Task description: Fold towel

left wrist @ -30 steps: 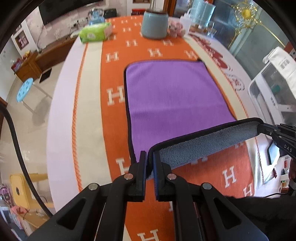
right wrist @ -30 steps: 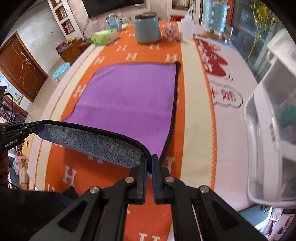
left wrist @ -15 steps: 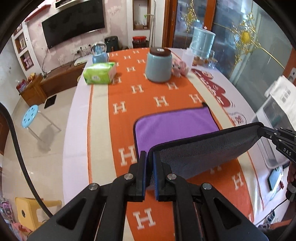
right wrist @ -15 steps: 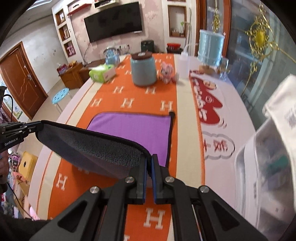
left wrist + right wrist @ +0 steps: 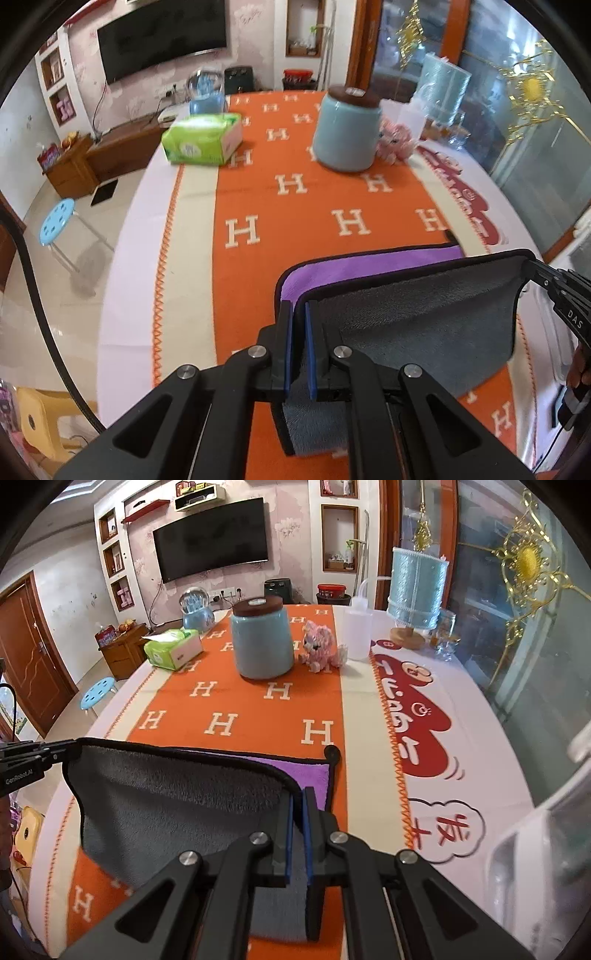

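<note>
The towel point(image 5: 424, 325), purple on one face, grey on the other, with a black hem, is lifted by its near edge and carried over itself. My left gripper point(image 5: 298, 306) is shut on its near left corner. My right gripper point(image 5: 297, 794) is shut on its near right corner and shows at the right edge of the left wrist view point(image 5: 554, 284). The grey underside point(image 5: 177, 812) hangs between them and hides most of the purple face point(image 5: 310, 775), of which only a far strip shows. The far edge lies on the orange tablecloth point(image 5: 295, 229).
At the far end of the table stand a blue jar point(image 5: 262, 642), a green tissue pack point(image 5: 173, 650), a pink toy point(image 5: 321, 646), a white squeeze bottle point(image 5: 356, 627) and a blue lamp point(image 5: 415, 590). A white plastic bin point(image 5: 546, 849) stands at the right.
Both grippers have carried the near edge of the towel up and towards the far edge. Much less of the purple face shows now.
</note>
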Demonstrator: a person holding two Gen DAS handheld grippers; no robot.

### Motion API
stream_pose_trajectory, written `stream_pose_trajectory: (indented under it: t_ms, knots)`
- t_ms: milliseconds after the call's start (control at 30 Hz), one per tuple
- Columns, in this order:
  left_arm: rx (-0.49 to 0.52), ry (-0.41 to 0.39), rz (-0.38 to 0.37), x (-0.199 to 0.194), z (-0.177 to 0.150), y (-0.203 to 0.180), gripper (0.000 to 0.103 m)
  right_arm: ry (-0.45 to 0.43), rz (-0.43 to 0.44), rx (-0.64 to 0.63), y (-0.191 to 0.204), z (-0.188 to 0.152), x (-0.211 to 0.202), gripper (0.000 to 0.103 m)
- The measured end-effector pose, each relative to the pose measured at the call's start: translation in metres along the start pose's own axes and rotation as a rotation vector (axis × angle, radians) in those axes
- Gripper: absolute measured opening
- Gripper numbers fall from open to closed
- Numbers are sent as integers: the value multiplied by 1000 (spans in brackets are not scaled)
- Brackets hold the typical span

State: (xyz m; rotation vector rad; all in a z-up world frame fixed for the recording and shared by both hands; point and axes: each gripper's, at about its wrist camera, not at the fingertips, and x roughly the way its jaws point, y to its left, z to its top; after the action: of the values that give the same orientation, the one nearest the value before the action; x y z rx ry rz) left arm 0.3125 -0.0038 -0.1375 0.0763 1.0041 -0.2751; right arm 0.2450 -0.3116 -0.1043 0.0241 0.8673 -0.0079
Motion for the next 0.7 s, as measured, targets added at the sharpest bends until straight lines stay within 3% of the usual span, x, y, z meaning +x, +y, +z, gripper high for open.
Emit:
stream_pose_trajectory:
  t_ms: [333,700]
  knots:
    - [-109,54,-21,62,-10,15,4,-37,-10,-20,1,-15,51,5]
    - [-189,-28,-51,62,-16,17,7,-88,-12,32,-2,-22,60,8]
